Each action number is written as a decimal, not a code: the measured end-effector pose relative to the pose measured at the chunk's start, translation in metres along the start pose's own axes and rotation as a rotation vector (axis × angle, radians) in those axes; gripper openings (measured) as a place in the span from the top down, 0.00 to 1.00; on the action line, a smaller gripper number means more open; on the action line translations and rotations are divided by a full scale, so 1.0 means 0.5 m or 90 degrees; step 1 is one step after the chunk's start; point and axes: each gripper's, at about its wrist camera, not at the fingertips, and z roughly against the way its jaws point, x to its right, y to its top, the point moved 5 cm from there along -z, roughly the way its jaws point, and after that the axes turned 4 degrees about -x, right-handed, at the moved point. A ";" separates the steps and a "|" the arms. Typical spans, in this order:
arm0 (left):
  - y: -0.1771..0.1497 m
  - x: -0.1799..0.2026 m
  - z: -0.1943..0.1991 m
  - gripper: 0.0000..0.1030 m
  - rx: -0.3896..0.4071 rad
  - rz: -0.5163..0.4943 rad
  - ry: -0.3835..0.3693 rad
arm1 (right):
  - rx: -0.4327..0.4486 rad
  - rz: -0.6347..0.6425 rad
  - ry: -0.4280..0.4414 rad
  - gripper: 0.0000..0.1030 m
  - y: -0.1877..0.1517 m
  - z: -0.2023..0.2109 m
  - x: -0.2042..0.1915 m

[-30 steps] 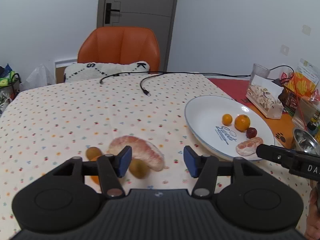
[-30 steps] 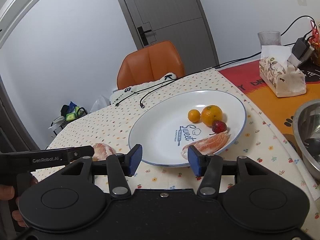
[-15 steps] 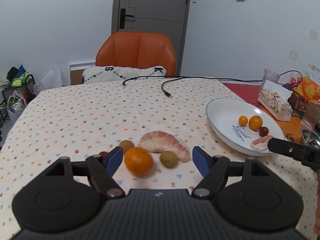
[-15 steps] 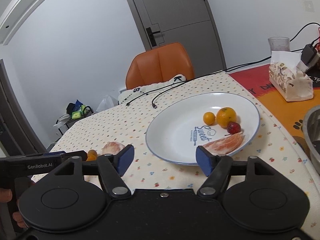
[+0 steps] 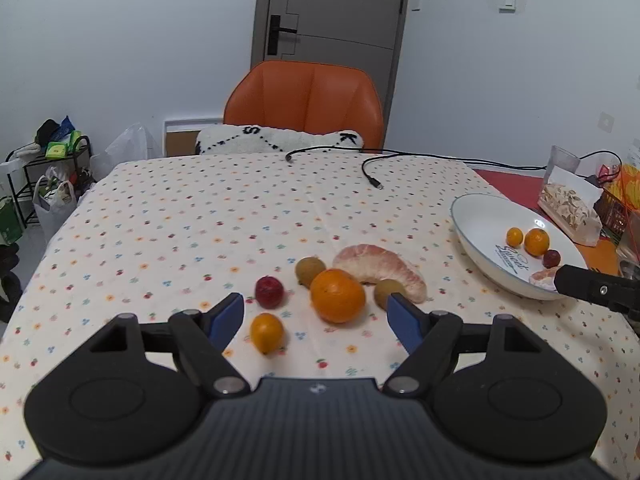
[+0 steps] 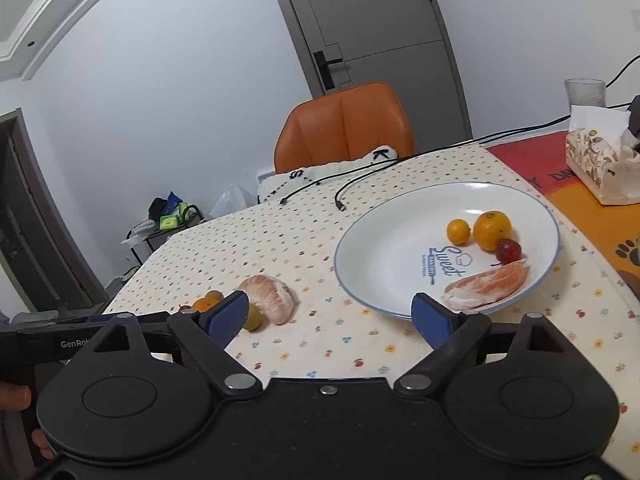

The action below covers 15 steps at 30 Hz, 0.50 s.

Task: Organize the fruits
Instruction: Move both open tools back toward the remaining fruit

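The white oval ceramic plate with a thin blue rim sits on the right part of the table and already holds four pieces: a small round kumquat, a larger orange mandarin, a dark red berry-like fruit and a peeled pink pomelo segment near its front edge. Six pieces lie loose on the dotted cream tablecloth to the plate's left, well apart from it: a big round orange, a second peeled pomelo segment, two brownish-green round fruits, a dark red fruit and a small orange kumquat. So, if the plate is the gathering place, less than half looks done. The left gripper hangs just before the loose cluster, its blue pads spread wide and gripping nothing. The right gripper is likewise spread and empty, at the plate's near rim.
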 end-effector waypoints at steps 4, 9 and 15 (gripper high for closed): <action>-0.004 -0.019 0.006 0.25 0.001 0.008 0.004 | -0.006 0.005 0.005 0.13 -0.001 -0.006 -0.012; -0.009 -0.036 0.011 0.25 0.002 0.017 0.007 | -0.010 0.014 0.010 0.13 -0.005 -0.011 -0.030; -0.012 -0.047 0.011 0.25 0.002 0.023 0.001 | -0.015 0.031 0.020 0.13 -0.009 -0.024 -0.051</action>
